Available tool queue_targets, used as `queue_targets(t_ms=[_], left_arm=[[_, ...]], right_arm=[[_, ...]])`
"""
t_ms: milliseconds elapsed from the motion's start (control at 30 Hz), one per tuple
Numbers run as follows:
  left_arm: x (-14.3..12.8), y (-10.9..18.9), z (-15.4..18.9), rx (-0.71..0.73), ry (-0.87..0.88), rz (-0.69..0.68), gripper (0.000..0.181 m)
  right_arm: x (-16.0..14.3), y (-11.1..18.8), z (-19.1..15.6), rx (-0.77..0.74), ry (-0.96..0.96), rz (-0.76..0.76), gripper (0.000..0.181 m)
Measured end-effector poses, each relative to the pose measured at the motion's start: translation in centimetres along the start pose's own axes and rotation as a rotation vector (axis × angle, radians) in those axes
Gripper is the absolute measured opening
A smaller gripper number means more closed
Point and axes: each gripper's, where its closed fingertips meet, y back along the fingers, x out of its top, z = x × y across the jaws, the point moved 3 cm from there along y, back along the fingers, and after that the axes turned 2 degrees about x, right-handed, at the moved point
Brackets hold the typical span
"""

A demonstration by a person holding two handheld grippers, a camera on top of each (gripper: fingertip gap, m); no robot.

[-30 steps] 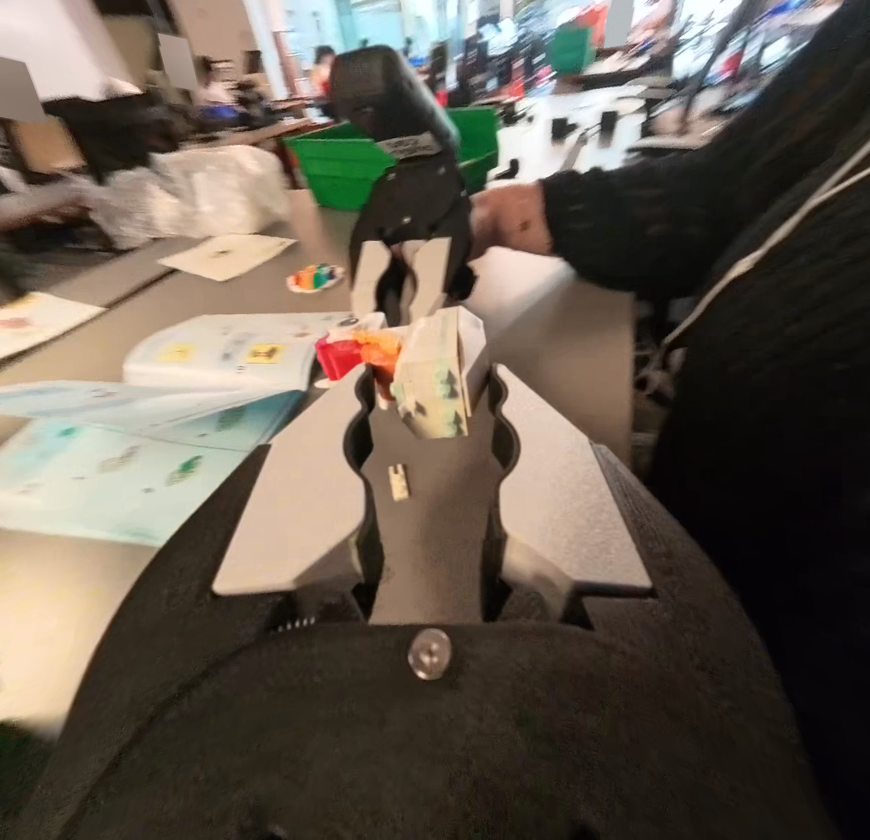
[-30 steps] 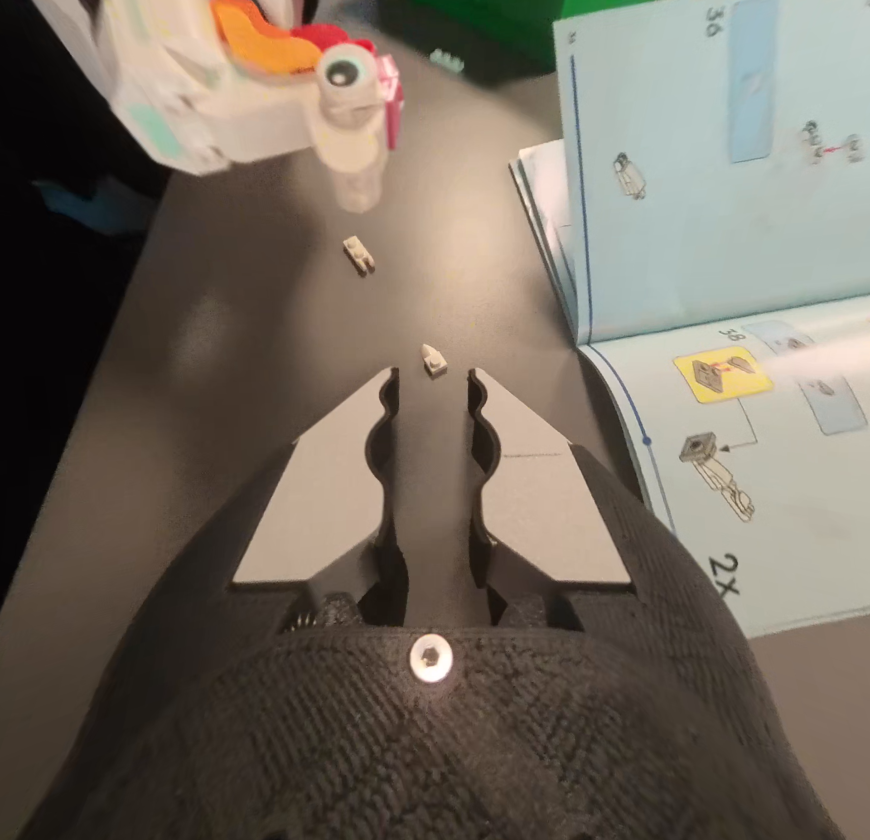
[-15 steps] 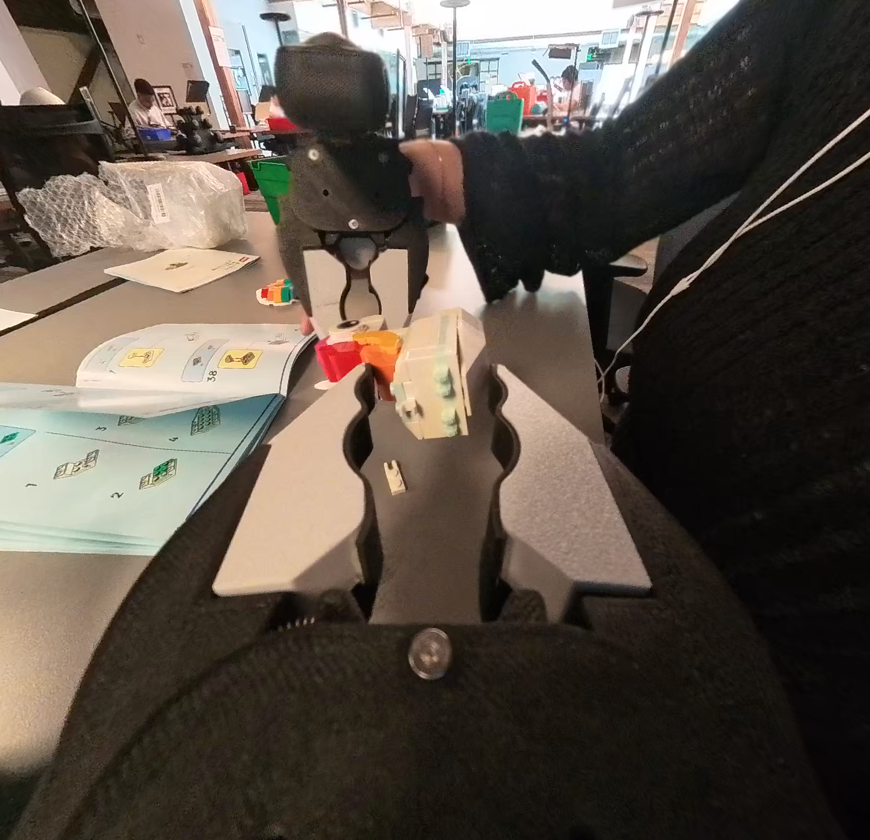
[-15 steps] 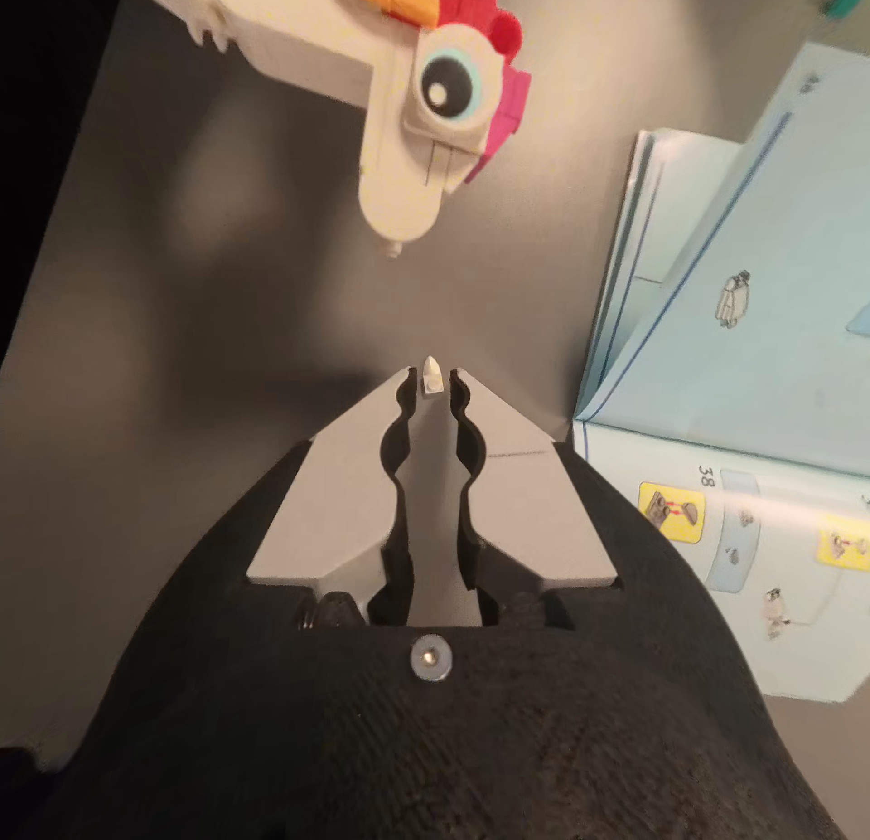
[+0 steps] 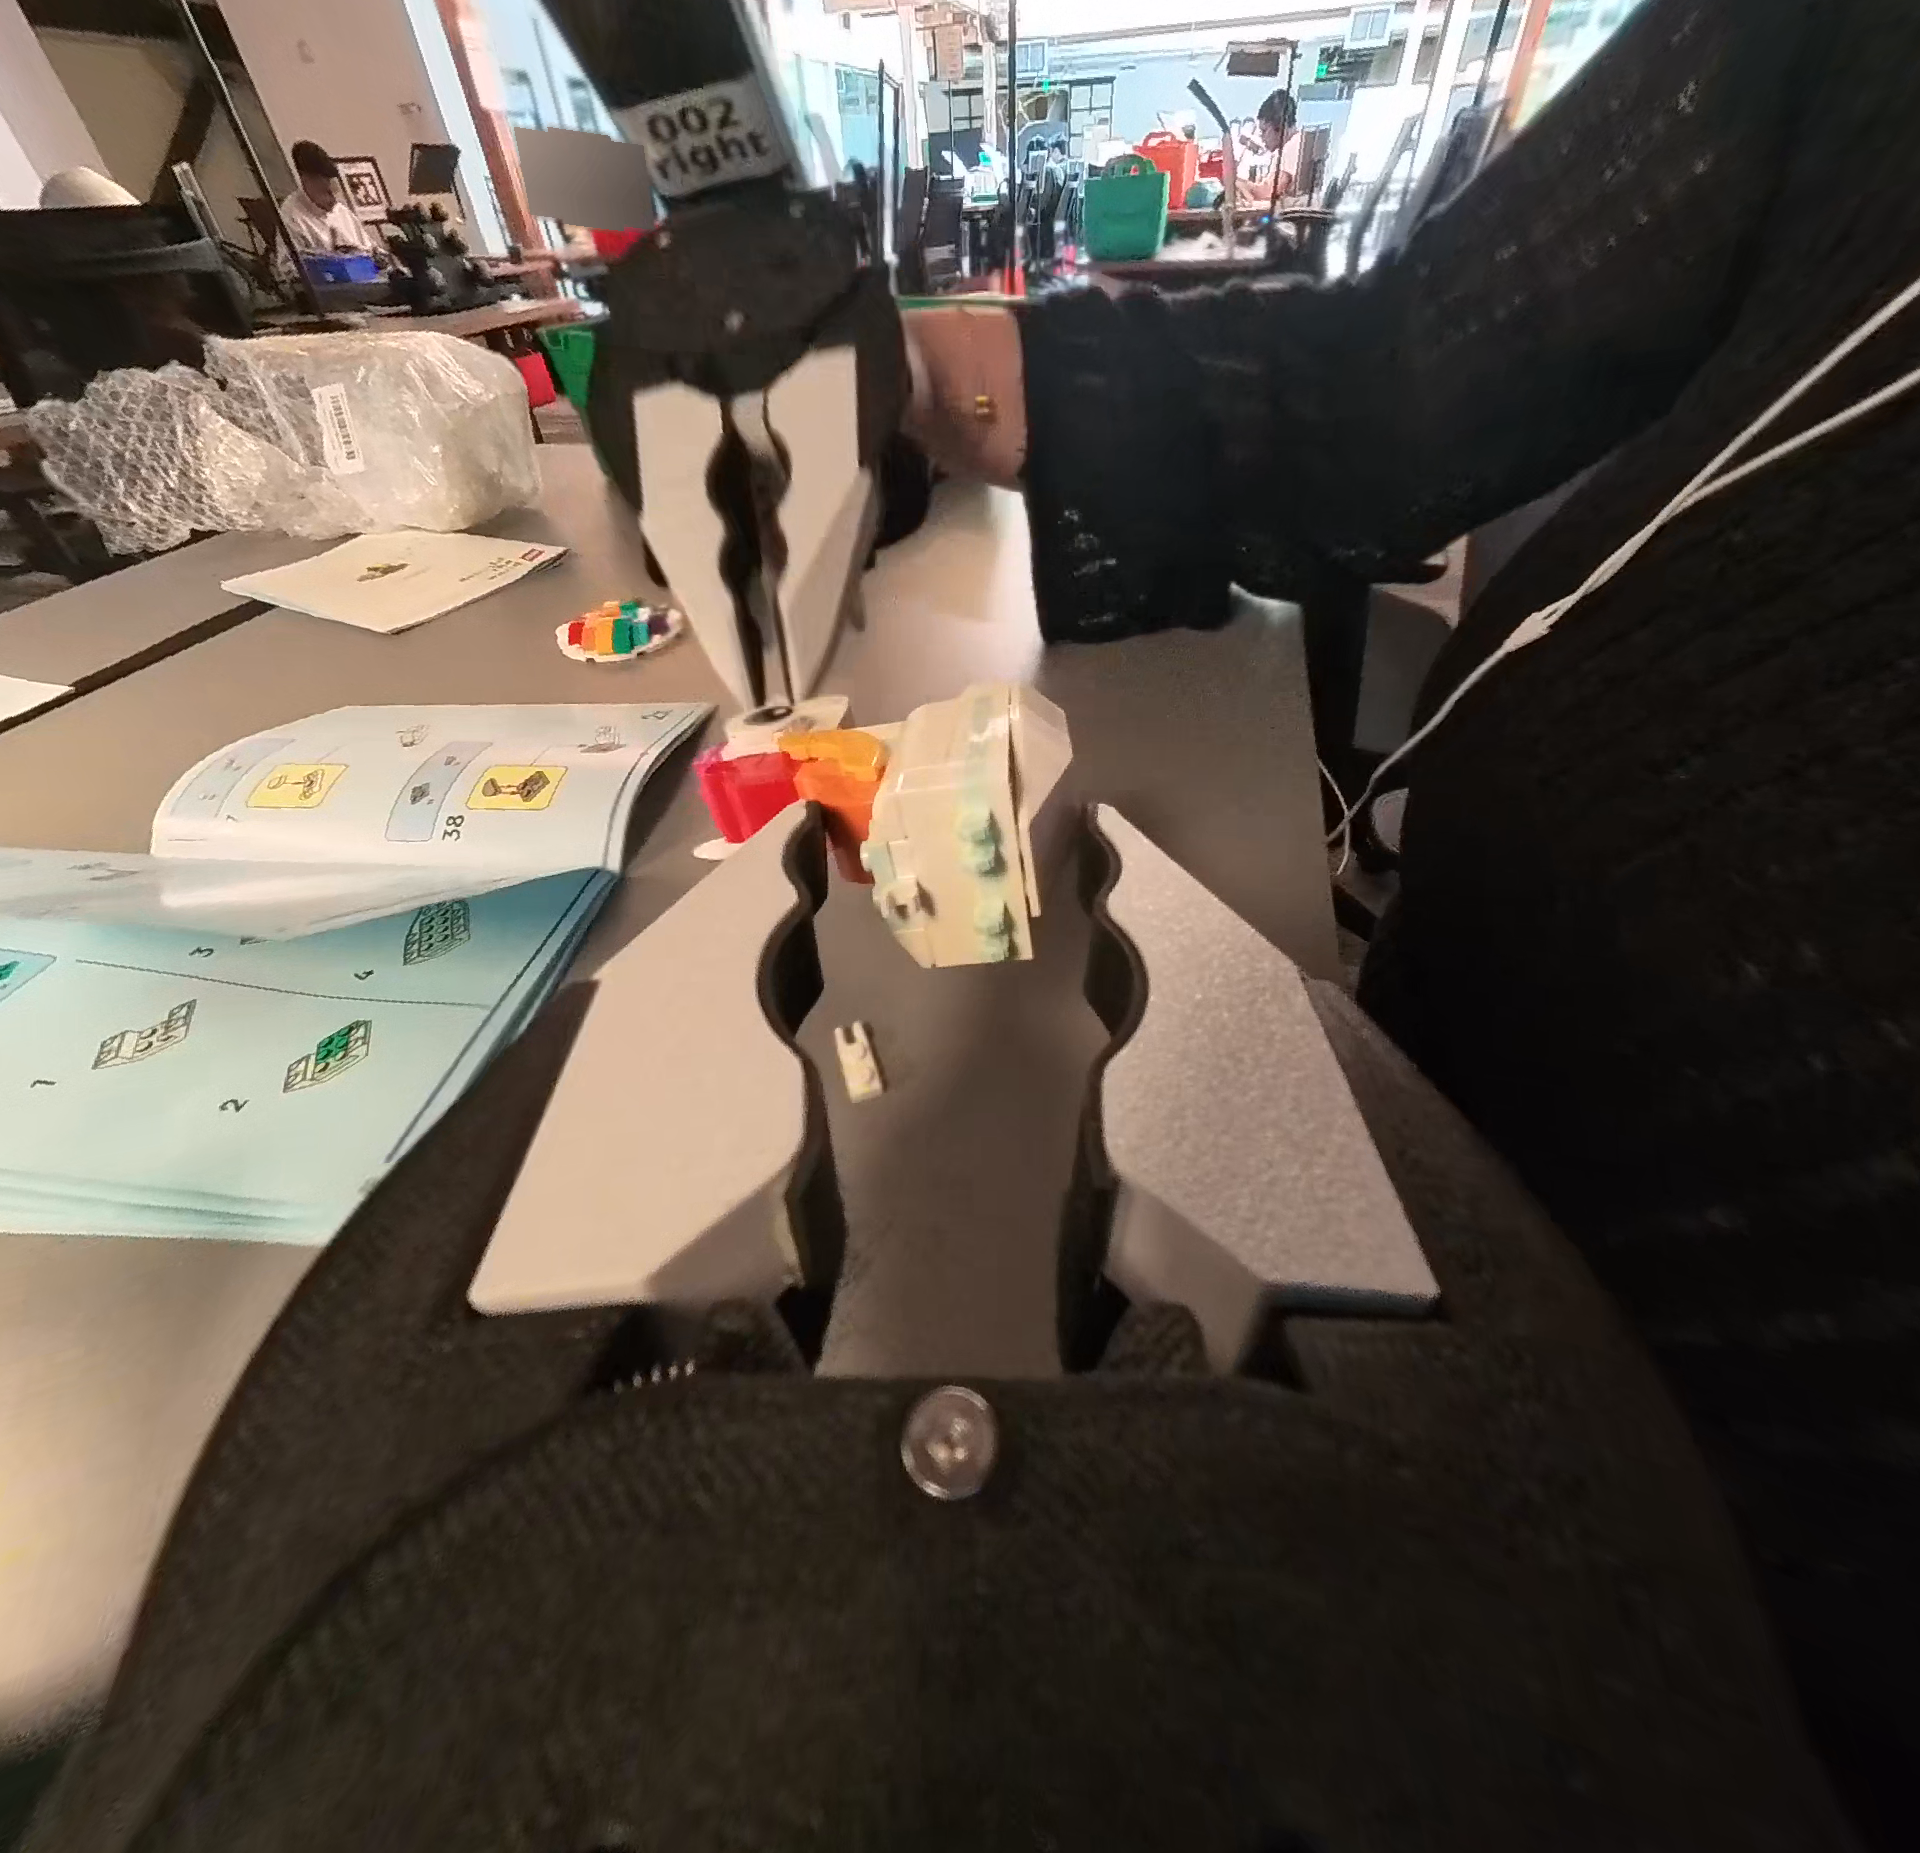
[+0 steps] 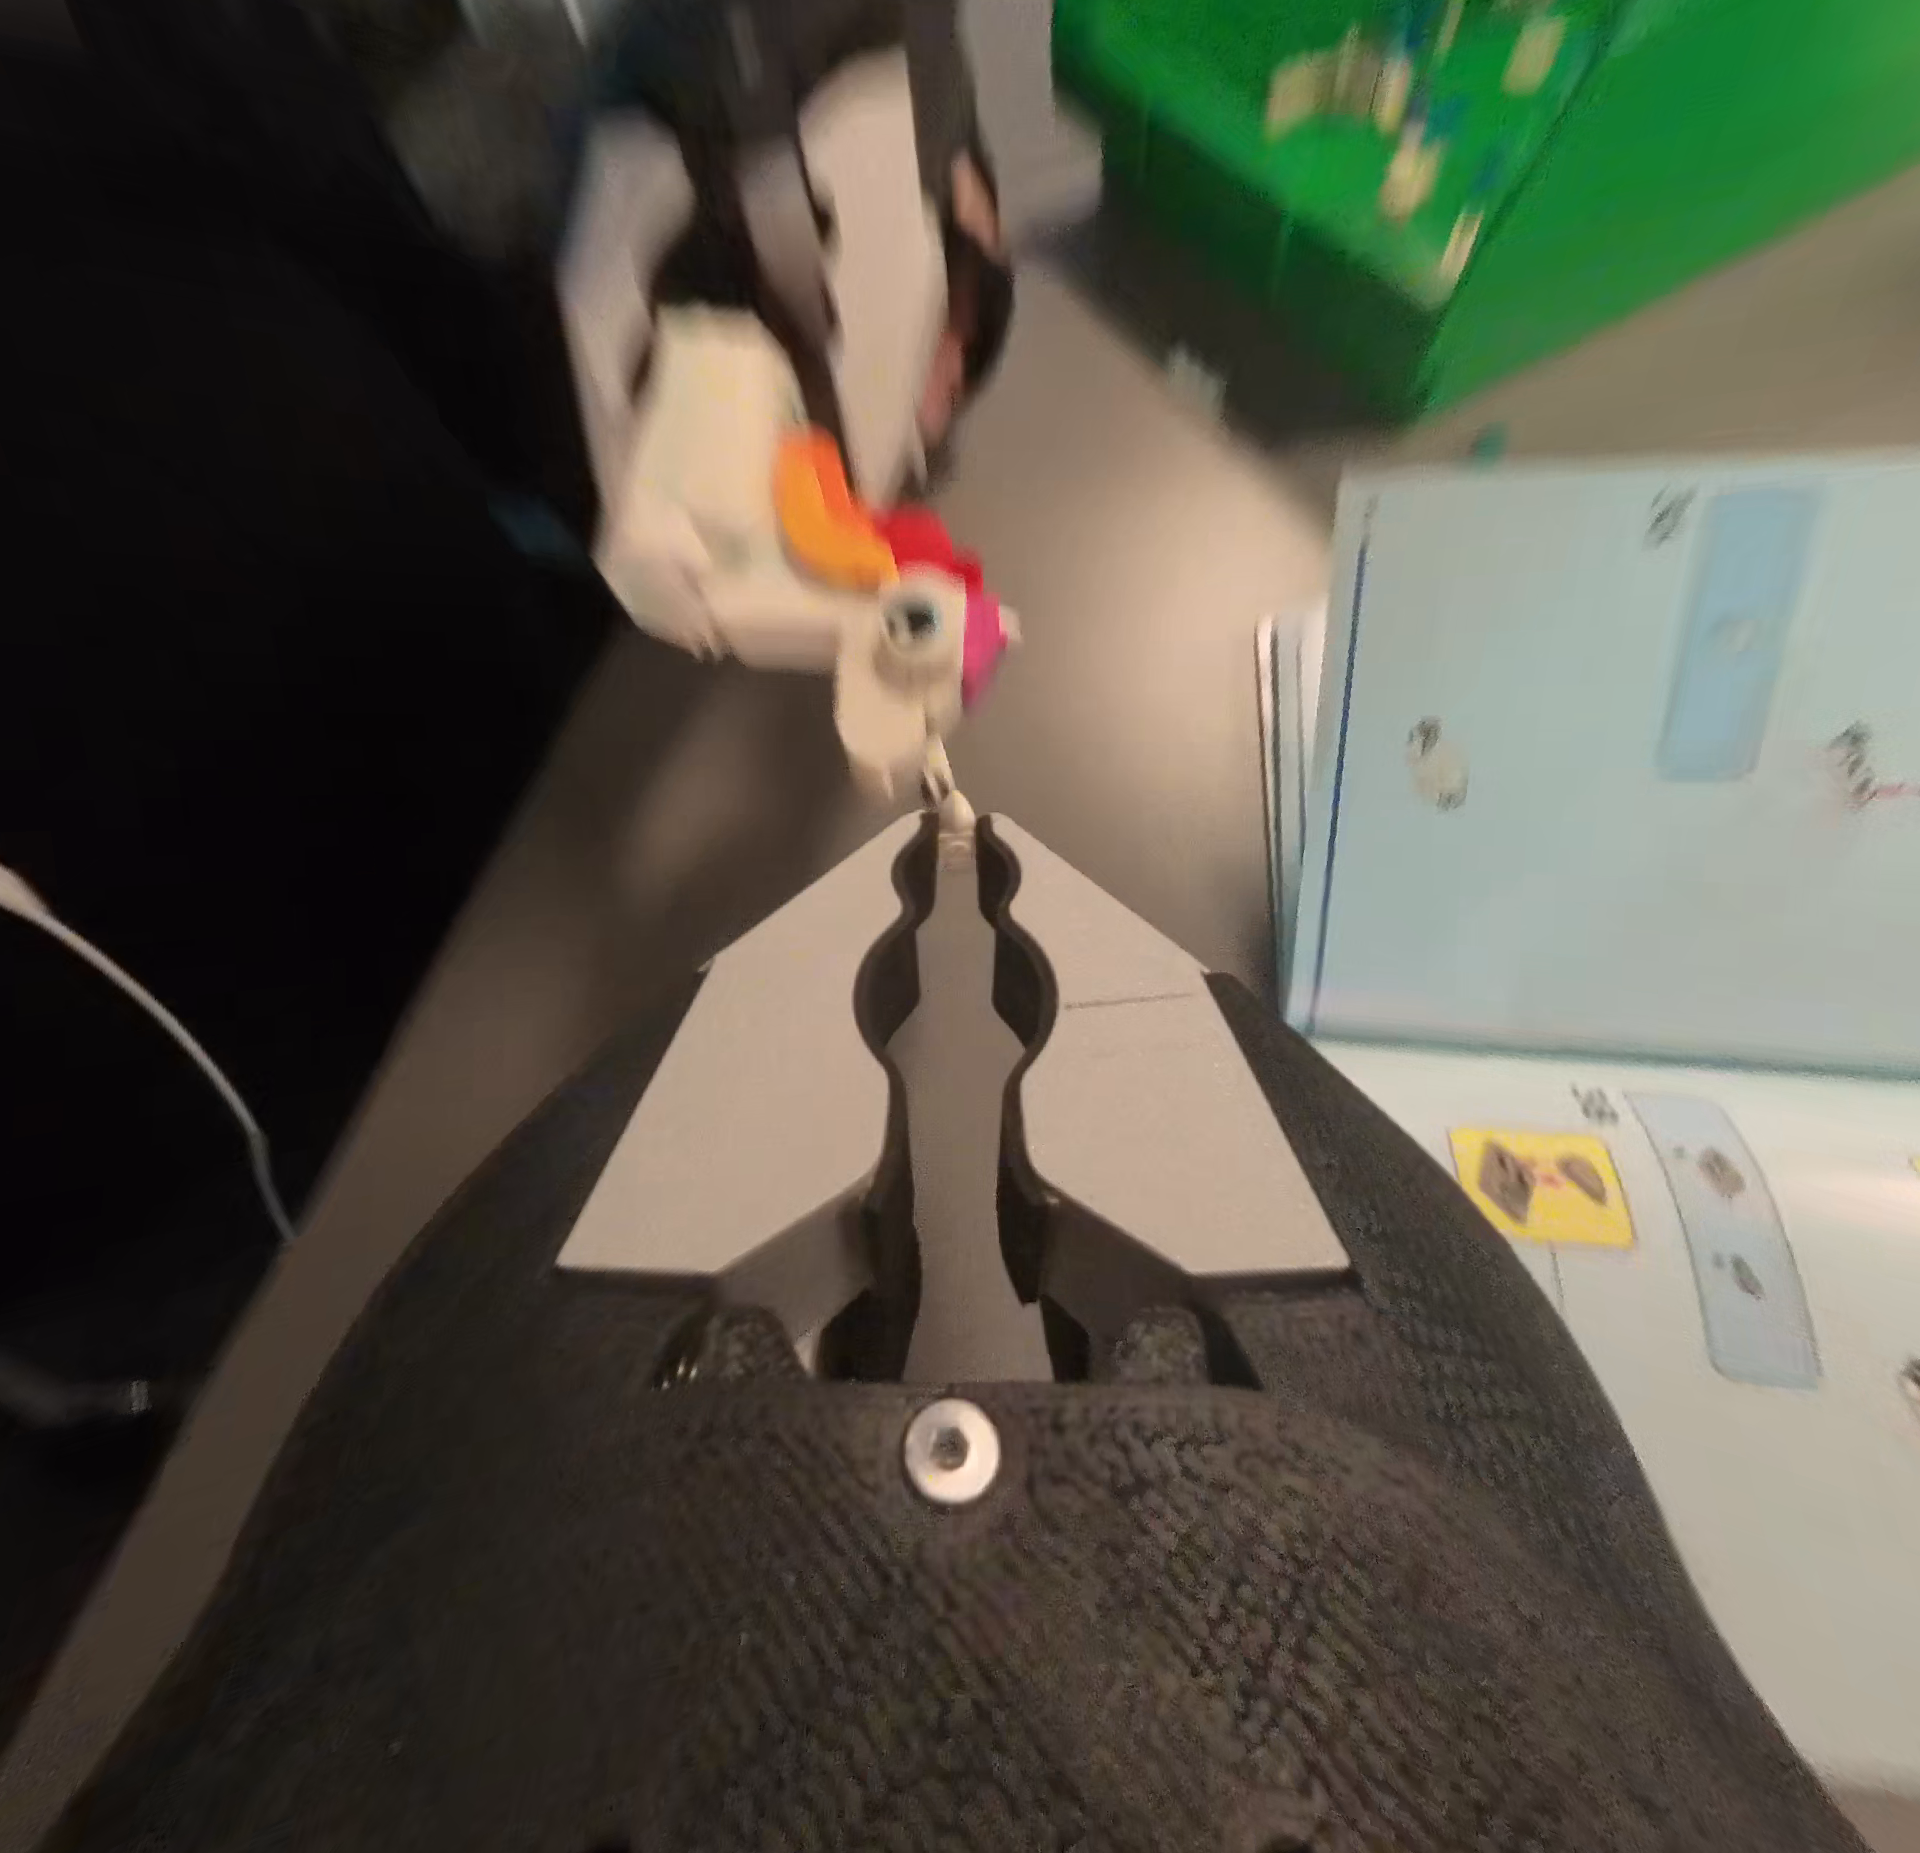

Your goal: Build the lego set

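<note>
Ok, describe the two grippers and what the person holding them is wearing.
Both look alike: the left gripper and the right gripper each have a black textured body, a silver screw at the centre and two flat grey fingers with wavy black inner edges. The left wrist view shows a white label with dark writing on the right one's body. The person wears a black knit sleeve; a thin white cord crosses the dark top.

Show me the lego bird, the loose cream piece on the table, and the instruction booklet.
lego bird (image 5: 961, 847), left wrist view, on its cream studded body.
loose cream piece (image 5: 862, 1060), left wrist view, its middle.
instruction booklet (image 5: 260, 1055), left wrist view, lower blue page.
</note>
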Motion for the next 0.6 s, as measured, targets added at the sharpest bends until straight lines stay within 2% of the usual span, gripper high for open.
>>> queue_targets(t_ms=[33,133,300,600], left_arm=[[0.1,-0.4,0.2,-0.008,0.002,0.004,0.048],[1.0,-1.6,1.2,-0.049,-0.010,0.041,0.048],[3.2,-2.4,2.5,-0.127,-0.012,0.164,0.048],[5.4,-2.5,3.5,-0.172,-0.028,0.276,0.048]], right_arm=[[1.3,0.7,-0.5,0.004,-0.008,0.132,0.005],[4.0,2.2,-2.5,0.071,-0.035,0.418,0.005],[5.0,3.2,-4.4,0.199,-0.088,0.603,0.005],[5.3,3.6,-5.7,0.229,-0.056,0.658,0.005]])
